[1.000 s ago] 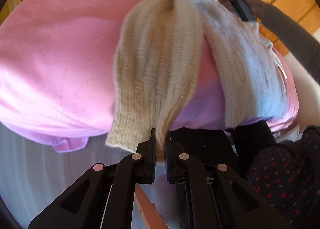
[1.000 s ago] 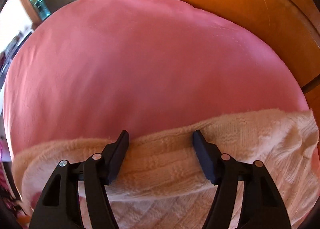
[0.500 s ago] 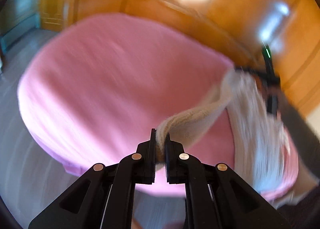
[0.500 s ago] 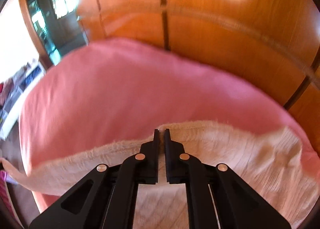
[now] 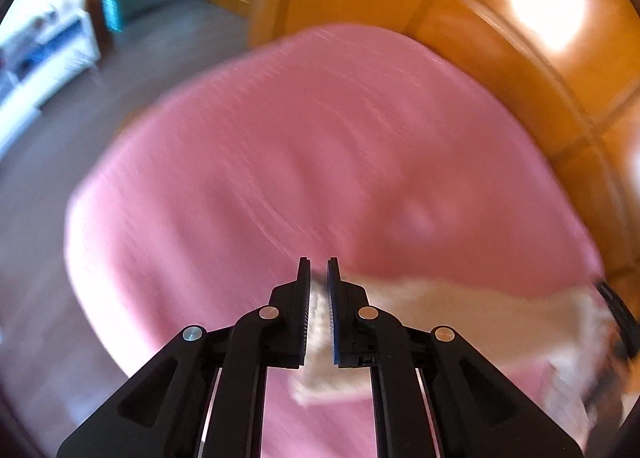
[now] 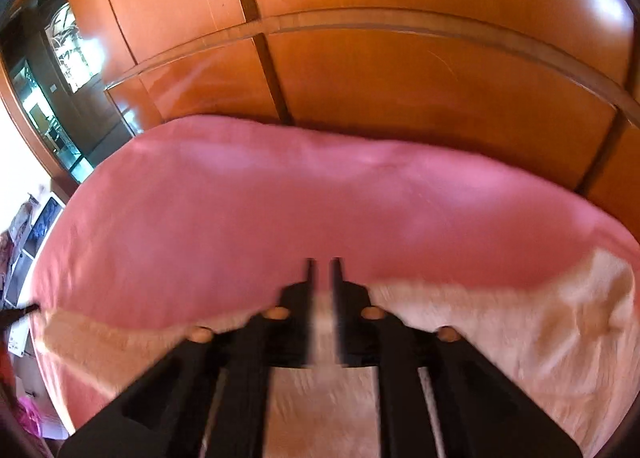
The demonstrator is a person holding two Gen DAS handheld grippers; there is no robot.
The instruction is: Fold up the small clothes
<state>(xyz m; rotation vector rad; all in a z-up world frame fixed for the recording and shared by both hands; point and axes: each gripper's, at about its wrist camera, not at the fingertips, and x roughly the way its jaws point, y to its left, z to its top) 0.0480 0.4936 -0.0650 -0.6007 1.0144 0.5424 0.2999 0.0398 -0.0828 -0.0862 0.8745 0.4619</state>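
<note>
Left gripper [image 5: 319, 270] and right gripper [image 6: 322, 270] are each pinching the cream knit [image 6: 520, 330] edge, stretching it taut toward 3 o'clock over the pink bed [image 5: 280, 161] for a flat fold

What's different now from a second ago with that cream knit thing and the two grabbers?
The right gripper, open over the knit a second ago, has shut on its edge. The left gripper kept its pinch and swung its end from hanging off the near side up over the pink cover, so the knit now stretches between the two. Cover and wooden wall are unchanged.
</note>
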